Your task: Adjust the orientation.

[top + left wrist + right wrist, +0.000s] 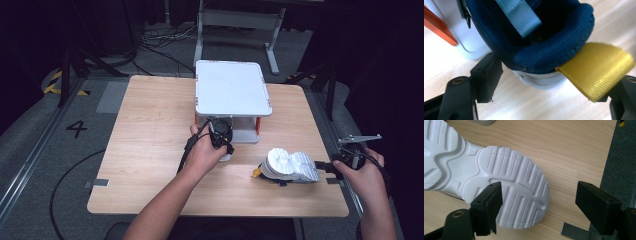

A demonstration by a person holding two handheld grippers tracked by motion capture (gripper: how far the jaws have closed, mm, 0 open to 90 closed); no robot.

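A navy shoe (544, 55) with a yellow heel tab (599, 67) and a white sole stands on the wooden table (150, 150), just in front of the white shelf (232, 85). My left gripper (554, 87) is open, and its jaws straddle the shoe's heel. In the high view the left gripper (221, 137) covers most of that shoe. A second shoe (290, 167) lies overturned near the table's right front, white sole (499, 185) up. Next to it my right gripper (327, 166) is open (540, 195), with one jaw over the end of the sole and the other over the table edge.
The shelf stands on orange legs (439, 30) at the back middle of the table. The table's right edge runs close to the right gripper, with grey floor (619, 157) beyond it. A strip of grey tape (574, 232) marks that edge.
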